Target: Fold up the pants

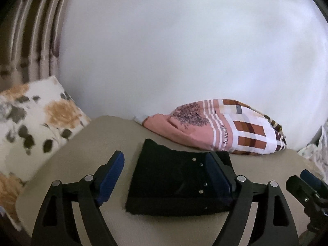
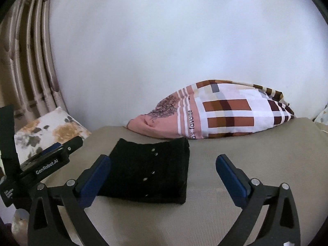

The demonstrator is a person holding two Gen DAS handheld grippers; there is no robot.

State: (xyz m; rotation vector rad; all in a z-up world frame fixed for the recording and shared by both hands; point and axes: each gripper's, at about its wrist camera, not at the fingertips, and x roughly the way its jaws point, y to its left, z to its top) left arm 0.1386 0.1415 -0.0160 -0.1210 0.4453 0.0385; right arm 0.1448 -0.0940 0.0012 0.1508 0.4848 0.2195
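- Nearest me, both tongs stand spread and empty: left gripper, right gripper.
- Pants lie ahead, below my left tips, as a squat black bundle on the tan bed; they look folded already.
- Soft, light, limp cloth, I judge; I would pinch the thick near edge, never one layer.
- Beyond sit the plaid pillow and floral pillow.

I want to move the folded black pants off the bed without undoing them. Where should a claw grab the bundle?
Probably the thick folded edge nearest the cameras of the black pants, coming in low from the front. The layers stack there into one firm band on the beige bed cover, so pinching it should hold every layer together.
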